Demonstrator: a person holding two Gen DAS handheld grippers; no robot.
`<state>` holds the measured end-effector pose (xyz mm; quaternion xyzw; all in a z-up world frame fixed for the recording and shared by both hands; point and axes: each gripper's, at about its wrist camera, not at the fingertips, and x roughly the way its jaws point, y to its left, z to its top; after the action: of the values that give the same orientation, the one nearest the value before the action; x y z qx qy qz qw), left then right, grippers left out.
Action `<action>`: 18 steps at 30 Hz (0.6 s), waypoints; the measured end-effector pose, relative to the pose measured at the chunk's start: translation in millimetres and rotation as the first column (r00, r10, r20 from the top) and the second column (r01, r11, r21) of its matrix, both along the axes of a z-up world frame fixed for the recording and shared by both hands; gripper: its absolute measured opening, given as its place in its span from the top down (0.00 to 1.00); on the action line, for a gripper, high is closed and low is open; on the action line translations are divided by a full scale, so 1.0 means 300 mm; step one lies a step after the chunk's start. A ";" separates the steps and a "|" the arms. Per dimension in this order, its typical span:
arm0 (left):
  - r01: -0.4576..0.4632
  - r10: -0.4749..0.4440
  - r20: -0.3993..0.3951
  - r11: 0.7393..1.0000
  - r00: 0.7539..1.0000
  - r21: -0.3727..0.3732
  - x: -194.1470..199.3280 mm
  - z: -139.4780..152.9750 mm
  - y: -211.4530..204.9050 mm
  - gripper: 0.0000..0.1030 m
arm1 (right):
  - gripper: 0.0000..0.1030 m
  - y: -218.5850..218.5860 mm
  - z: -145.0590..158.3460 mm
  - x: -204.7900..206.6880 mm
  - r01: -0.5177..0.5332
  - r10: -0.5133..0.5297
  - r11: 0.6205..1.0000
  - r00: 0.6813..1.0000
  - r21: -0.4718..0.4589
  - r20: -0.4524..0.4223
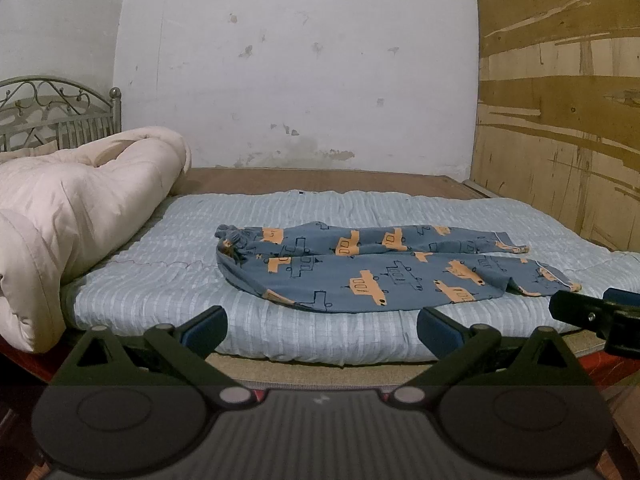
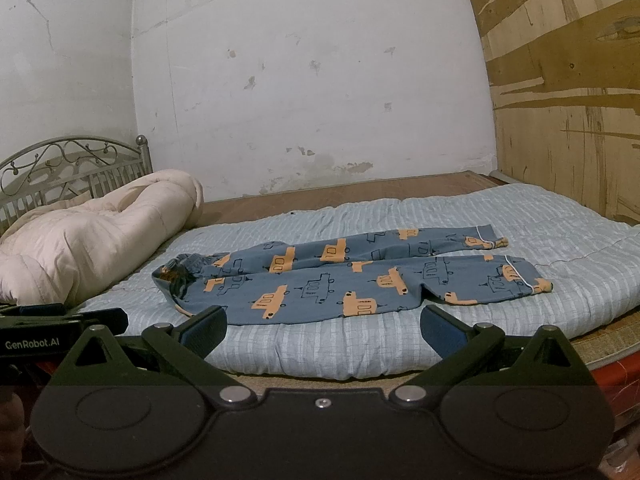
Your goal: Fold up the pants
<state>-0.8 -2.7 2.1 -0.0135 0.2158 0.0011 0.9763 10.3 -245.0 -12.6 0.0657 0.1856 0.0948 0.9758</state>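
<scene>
Blue pants point(image 1: 360, 272) point(image 2: 340, 280) printed with orange cars lie spread on the light blue mattress pad point(image 1: 160, 280) point(image 2: 320, 344). The waistband is bunched at the left and both legs run to the right, side by side, cuffs at the far right. My left gripper point(image 1: 320, 328) hovers open at the near edge of the bed, in front of the pants, holding nothing. My right gripper point(image 2: 324, 328) is open too, just short of the near leg. Each gripper shows at the edge of the other's view: the right gripper point(image 1: 592, 312), the left gripper point(image 2: 60, 320).
A rolled cream duvet point(image 1: 72, 216) point(image 2: 92, 232) fills the left end of the bed before a metal headboard point(image 1: 52, 112) point(image 2: 72, 164). A white wall stands behind and a plywood panel point(image 1: 560, 120) point(image 2: 568, 100) closes the right side. The bed's bare base point(image 1: 320, 180) shows past the pad.
</scene>
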 end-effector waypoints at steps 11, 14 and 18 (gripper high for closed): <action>-0.001 0.001 -0.001 1.000 1.000 0.000 0.000 0.000 -0.001 0.01 | 0.01 0.001 0.000 -0.001 0.001 -0.001 1.000 1.000 -0.001 -0.001; 0.000 0.000 -0.001 1.000 1.000 0.000 -0.002 -0.001 -0.003 0.01 | 0.01 0.000 -0.001 0.000 0.001 -0.001 1.000 1.000 -0.001 -0.001; -0.004 0.004 -0.011 1.000 1.000 -0.002 -0.004 -0.004 -0.004 0.01 | 0.01 -0.001 -0.002 0.001 0.001 -0.001 1.000 1.000 -0.001 -0.001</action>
<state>-2.0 -4.0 0.9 -0.0148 0.2213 0.0027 0.9751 10.5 -245.2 -13.1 0.0654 0.1860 0.0942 0.9758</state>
